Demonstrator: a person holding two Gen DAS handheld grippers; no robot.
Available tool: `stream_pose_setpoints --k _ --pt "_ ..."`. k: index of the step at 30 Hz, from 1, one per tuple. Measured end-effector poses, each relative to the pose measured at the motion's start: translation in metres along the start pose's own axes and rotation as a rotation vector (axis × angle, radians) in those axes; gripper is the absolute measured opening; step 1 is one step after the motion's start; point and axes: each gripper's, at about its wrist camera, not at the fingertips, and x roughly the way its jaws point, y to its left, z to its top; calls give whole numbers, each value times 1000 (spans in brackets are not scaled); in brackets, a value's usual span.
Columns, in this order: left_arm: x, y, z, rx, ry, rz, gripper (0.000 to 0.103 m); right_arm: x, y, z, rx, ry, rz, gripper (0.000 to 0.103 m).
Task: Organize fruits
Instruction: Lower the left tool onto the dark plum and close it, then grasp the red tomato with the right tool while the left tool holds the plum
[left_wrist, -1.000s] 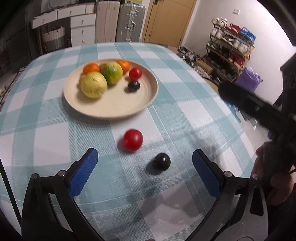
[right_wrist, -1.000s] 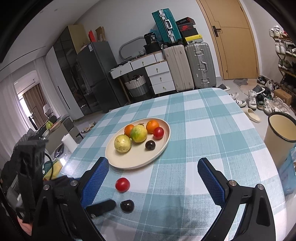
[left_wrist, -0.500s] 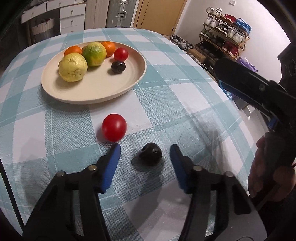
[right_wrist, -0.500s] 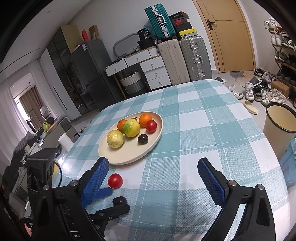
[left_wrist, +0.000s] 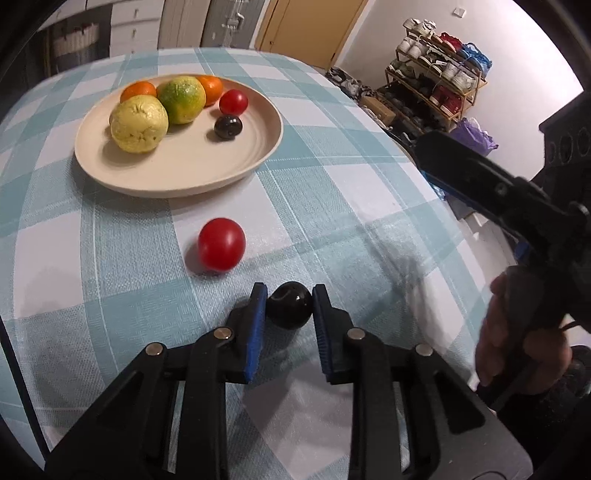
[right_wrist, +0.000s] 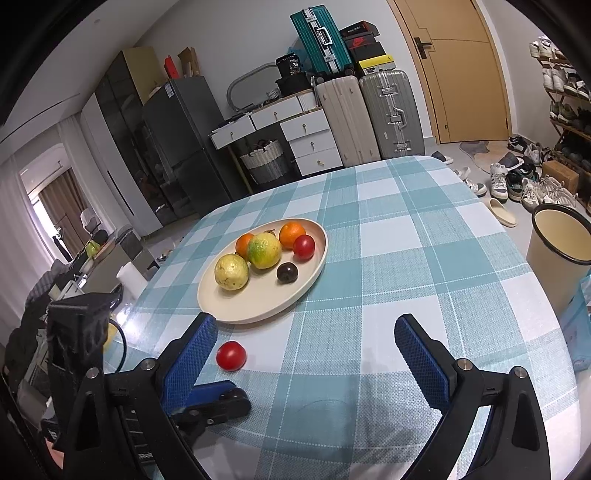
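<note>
A small dark plum (left_wrist: 290, 309) lies on the checked tablecloth with my left gripper (left_wrist: 289, 295) closing on it; both blue pads press its sides. In the right wrist view the left gripper (right_wrist: 218, 400) hides that plum. A loose red tomato (left_wrist: 221, 244) (right_wrist: 231, 355) rests just beyond it. Farther back a cream plate (left_wrist: 221, 173) (right_wrist: 258, 302) carries a yellow guava (left_wrist: 139, 123), a green citrus (left_wrist: 181, 99), two oranges, a red tomato (left_wrist: 233, 102) and another dark plum (left_wrist: 228, 126). My right gripper (right_wrist: 304, 325) hovers open over bare cloth, nothing between its fingers.
The table's rounded edge falls away on the right, near a cream bin (right_wrist: 561, 254) and a shoe rack (left_wrist: 436, 88). A hand (left_wrist: 517, 339) holds the right gripper's handle low at the right. Suitcases (right_wrist: 369, 114) and drawers stand behind the table.
My left gripper dipped toward the dark plum and went from wide open to pads pressed against it. The right gripper stayed open and hardly moved.
</note>
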Motion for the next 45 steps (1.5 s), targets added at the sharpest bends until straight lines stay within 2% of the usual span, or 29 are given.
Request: stream_pose_setpoints --k 2,5,14,22,28,31,34,36,37,39,42,45 --pt "-12 4 1 -15 -24 -29 22 -1 0 0 5 2 10 99" --pt "-30 12 4 -28 -64 -27 22 1 0 -2 11 18 12 99" --pt "-82 54 5 -93 -162 8 22 15 9 -12 22 84 50 99" --pt "-100 89 -7 -162 -188 38 22 35 38 -24 -51 136 85 99" --pt "-105 100 -11 -178 -195 46 22 58 60 -32 -107 176 104 98" --pt "-102 103 -11 -186 -191 47 22 70 70 -31 -140 193 107 87" --pt "-101 105 -13 -191 -185 48 22 81 78 -32 -162 215 87 83" --pt "-100 107 -12 -191 -182 50 22 87 82 -33 -172 229 98 68" --pt "-99 107 -12 -192 -182 52 22 90 83 -34 -178 239 95 66" --pt "-98 109 -11 -195 -180 53 22 97 84 -36 -188 261 89 51" --pt "-97 110 -8 -195 -181 58 22 102 84 -39 -189 285 82 34" --pt "-96 110 -5 -191 -181 64 22 103 85 -38 -195 300 82 30"
